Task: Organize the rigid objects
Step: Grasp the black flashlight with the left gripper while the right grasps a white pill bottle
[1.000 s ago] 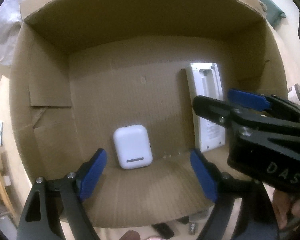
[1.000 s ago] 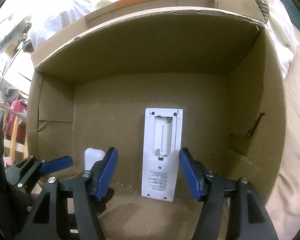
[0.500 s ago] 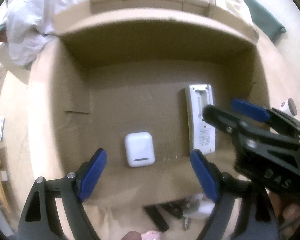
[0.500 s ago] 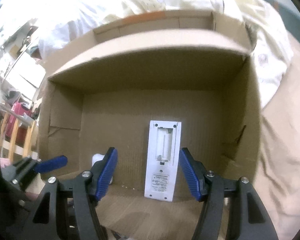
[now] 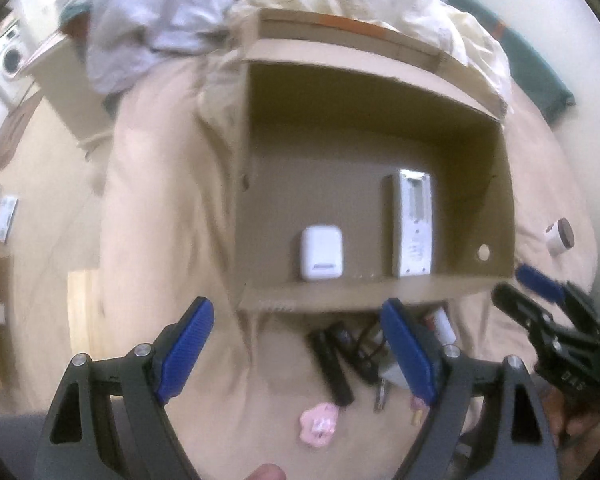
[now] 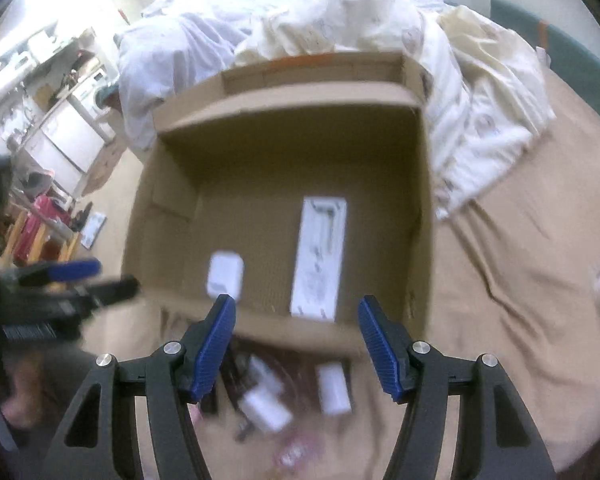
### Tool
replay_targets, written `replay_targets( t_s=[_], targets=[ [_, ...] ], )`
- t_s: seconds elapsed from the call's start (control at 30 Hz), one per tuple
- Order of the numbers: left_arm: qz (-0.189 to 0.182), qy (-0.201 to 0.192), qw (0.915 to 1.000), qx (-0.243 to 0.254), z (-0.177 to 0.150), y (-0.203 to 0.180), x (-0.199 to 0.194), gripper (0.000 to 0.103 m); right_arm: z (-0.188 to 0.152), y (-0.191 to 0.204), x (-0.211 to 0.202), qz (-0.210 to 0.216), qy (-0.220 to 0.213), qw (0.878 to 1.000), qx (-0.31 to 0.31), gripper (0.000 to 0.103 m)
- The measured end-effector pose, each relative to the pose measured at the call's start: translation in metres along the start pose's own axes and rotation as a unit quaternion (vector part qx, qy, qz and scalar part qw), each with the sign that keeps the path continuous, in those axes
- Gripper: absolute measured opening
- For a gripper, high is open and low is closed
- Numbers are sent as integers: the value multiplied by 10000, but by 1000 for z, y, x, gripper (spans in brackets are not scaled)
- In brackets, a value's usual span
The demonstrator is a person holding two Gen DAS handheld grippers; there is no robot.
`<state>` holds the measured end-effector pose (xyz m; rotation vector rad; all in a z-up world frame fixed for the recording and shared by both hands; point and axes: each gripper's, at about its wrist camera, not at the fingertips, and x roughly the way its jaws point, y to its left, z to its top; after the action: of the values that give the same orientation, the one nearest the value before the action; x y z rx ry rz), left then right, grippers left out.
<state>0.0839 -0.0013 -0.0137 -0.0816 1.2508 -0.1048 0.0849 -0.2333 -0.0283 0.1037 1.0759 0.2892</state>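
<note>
Both tools are empty and stand apart above the bed, near the front edge of the cardboard box. The left tool has its jaws spread wide; the right tool has its jaws moderately open with nothing between the pads. Two items already lie flat on the box floor: a white earbud case at 7 o'clock and a long white remote at 4 o'clock, well apart from each other. The remaining items lie on the bedsheet just outside the front wall, at 6 o'clock of the box: a black bar-shaped item, a white plug-like block, a small white box and a pink piece. Motion blur prevents finer identification. All appear to be light, stiff plastic with smooth faces, so slip is the likely risk rather than crushing. Grip each across its narrow width, near mid-length, with the pads on the flat parallel sides. The soft sheet will probably give under pressure, so approach steeply.
</note>
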Motion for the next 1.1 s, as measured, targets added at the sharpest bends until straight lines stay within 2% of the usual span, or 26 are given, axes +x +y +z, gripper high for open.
replay_targets(
  t_s=[0.2,0.3,0.47,0.53,0.6,0.73,0.8,0.83,0.93,1.1],
  targets=[
    [147,68,9996,-239,-28,16,17,84,-24,-14,-8,0,117,9992,381,67],
    [333,239,9984,-381,-37,25,35,84,-31,-18,-5,-101,182,9984,522,67],
    [404,270,9985,-245,-40,22,45,84,-33,-24,-1,-245,216,9974,638,67],
    [432,343,9983,-186,-42,18,51,82,-32,-26,2,-271,253,9970,681,67],
    [394,474,9980,-135,-44,12,60,74,-32,-28,6,-307,328,9962,748,67],
    [255,808,9964,-33,-51,-4,82,71,-31,-28,15,-310,475,9952,796,67],
    [211,953,9952,-3,-54,-10,93,59,-30,-27,18,-319,529,9951,768,67],
    [200,1045,9943,10,-56,-13,99,57,-30,-27,20,-317,548,9951,763,67],
    [114,1253,9920,-73,-59,-17,112,57,-28,-27,23,-304,613,9947,769,67],
    [274,1337,9906,-47,-61,-25,126,57,-28,-37,27,-117,726,9918,1043,67]
  ],
)
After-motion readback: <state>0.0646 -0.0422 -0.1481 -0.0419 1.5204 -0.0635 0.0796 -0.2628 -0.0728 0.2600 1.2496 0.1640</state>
